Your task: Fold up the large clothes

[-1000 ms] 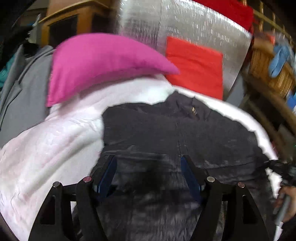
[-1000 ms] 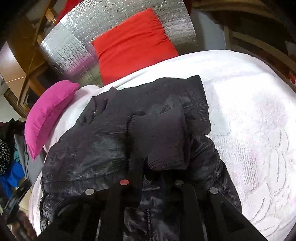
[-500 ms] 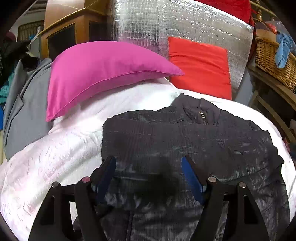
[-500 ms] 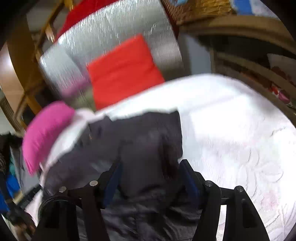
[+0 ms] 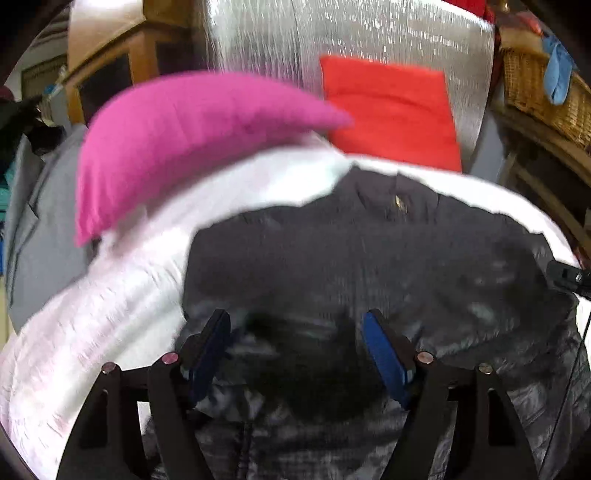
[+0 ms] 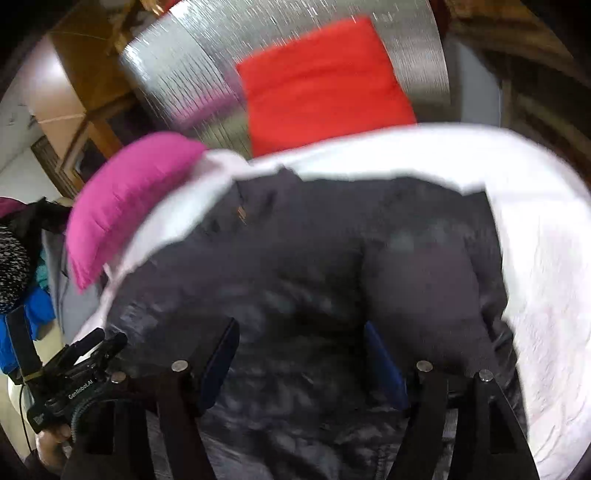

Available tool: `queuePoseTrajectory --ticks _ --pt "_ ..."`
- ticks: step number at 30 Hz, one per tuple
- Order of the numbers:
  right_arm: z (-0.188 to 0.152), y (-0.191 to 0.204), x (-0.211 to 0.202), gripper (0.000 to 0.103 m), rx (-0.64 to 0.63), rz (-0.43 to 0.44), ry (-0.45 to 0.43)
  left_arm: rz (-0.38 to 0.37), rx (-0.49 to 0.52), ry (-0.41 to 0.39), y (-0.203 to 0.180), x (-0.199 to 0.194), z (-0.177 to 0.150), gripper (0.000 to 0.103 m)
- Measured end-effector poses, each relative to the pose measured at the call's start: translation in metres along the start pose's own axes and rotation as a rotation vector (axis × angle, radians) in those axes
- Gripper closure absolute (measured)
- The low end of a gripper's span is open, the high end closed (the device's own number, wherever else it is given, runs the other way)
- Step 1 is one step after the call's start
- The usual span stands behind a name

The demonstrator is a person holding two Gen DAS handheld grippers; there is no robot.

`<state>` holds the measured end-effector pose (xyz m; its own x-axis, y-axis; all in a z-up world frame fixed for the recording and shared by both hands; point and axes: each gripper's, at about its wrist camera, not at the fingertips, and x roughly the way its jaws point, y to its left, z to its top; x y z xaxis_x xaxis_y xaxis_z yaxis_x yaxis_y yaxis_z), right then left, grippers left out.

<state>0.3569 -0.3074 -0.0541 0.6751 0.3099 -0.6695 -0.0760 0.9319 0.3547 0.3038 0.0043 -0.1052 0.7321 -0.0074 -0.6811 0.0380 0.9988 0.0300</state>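
A dark padded jacket (image 5: 369, 266) is lying across the white bedspread (image 5: 92, 332), filling the centre and lower half of both frames, its collar and zip pull pointing toward the top of the frame. In the right wrist view one sleeve (image 6: 428, 277) is lying folded in over the body at centre right.

The left tongs (image 5: 295, 354) are hanging over the jacket's lower front at the bottom centre of their frame, spread wide and holding nothing. The right tongs (image 6: 301, 362) are likewise standing wide and empty above the fabric at bottom centre of theirs.

The shell is looking slick and puffy, so the likely trouble is a pinch that takes only the top layer, letting the lining slide and the fold come out skewed. The folded-in sleeve is probably loose, too, and lifting the hem quickly could be flicking it back out. Both views are smeared with motion, so judging where an edge lies is harder than it should be.

The bed is soft and embossed, giving little firm backing for pressing a crease. A pink pillow (image 5: 192, 136) is sitting at upper left, a red cushion (image 5: 391, 114) is leaning against a silver quilted panel (image 5: 369, 33) at top centre, and a wicker basket (image 5: 546, 99) is showing at upper right in the left wrist view.
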Motion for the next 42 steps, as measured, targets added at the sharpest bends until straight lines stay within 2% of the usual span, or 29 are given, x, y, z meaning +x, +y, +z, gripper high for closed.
queuePoseTrajectory --ticks 2,3,4,6,8,11,15,18,20,22,24,27,29,31,32,33,34,35,36,39,40,41,42 --pt "0.006 0.013 0.000 0.024 -0.021 0.048 -0.020 0.012 0.008 0.034 0.001 0.010 -0.004 0.027" --pt "0.007 0.016 0.010 0.021 -0.037 0.051 -0.003 0.014 0.009 0.119 0.002 0.030 -0.011 0.027" --pt "0.007 0.015 0.027 0.020 -0.038 0.040 0.039 -0.006 -0.006 0.150 0.005 0.040 -0.018 0.026" --pt "-0.003 -0.007 0.065 0.021 0.047 0.031 0.190 -0.018 -0.020 0.115 0.007 0.040 -0.019 0.023" --pt "-0.002 -0.008 0.057 0.022 0.048 0.043 0.141 -0.040 -0.023 0.119 0.009 0.035 -0.016 0.023" --pt "-0.002 -0.002 0.034 0.022 0.033 0.030 0.106 -0.064 -0.052 0.056 0.024 0.011 -0.012 0.023" --pt "-0.016 -0.008 -0.015 0.022 0.004 0.046 0.055 -0.062 -0.184 0.001 0.071 -0.017 -0.019 0.023" --pt "-0.026 -0.026 -0.037 0.022 0.082 0.085 0.056 -0.058 -0.291 0.037 0.104 -0.017 -0.023 0.023" --pt "-0.033 -0.038 -0.046 0.021 0.202 0.167 0.070 -0.110 -0.399 0.079 0.121 -0.009 -0.024 0.023" --pt "-0.043 -0.046 -0.043 0.021 0.303 0.260 0.102 -0.214 -0.539 0.116 0.135 -0.005 -0.026 0.023" --pt "-0.053 -0.045 -0.033 0.021 0.377 0.329 0.149 -0.287 -0.583 0.144 0.130 0.000 -0.026 0.023" --pt "-0.063 -0.044 -0.015 0.021 0.455 0.339 0.176 -0.323 -0.556 0.181 0.110 0.007 -0.027 0.023" --pt "-0.066 -0.053 -0.009 0.021 0.524 0.306 0.154 -0.278 -0.545 0.203 0.099 0.017 -0.026 0.024" --pt "-0.068 -0.064 -0.002 0.021 0.606 0.309 0.136 -0.231 -0.562 0.245 0.099 0.029 -0.031 0.042" --pt "-0.069 -0.071 0.000 0.021 0.639 0.304 0.126 -0.190 -0.543 0.258 0.100 0.033 -0.031 0.065" --pt "-0.068 -0.075 0.003 0.026 0.653 0.295 0.120 -0.136 -0.518 0.261 0.101 0.037 -0.033 0.076" --pt "-0.066 -0.076 0.005 0.050 0.640 0.264 0.123 -0.140 -0.514 0.254 0.103 0.037 -0.036 0.077" --pt "-0.063 -0.075 0.008 0.067 0.610 0.216 0.130 -0.138 -0.506 0.253 0.104 0.036 -0.037 0.080" --pt "-0.062 -0.073 0.012 0.075 0.563 0.181 0.137 -0.142 -0.490 0.249 0.103 0.036 -0.039 0.080" --pt "-0.065 -0.066 0.014 0.077 0.504 0.157 0.161 -0.121 -0.429 0.244 0.095 0.028 -0.034 0.079" --pt "-0.064 -0.062 0.010 0.072 0.488 0.157 0.154 -0.124 -0.428 0.240 0.094 0.024 -0.032 0.077" --pt "-0.064 -0.060 0.004 0.068 0.480 0.152 0.158 -0.130 -0.437 0.236 0.094 0.022 -0.029 0.070" --pt "-0.063 -0.058 -0.002 0.051 0.470 0.151 0.160 -0.141 -0.457 0.212 0.096 0.014 -0.027 0.058"
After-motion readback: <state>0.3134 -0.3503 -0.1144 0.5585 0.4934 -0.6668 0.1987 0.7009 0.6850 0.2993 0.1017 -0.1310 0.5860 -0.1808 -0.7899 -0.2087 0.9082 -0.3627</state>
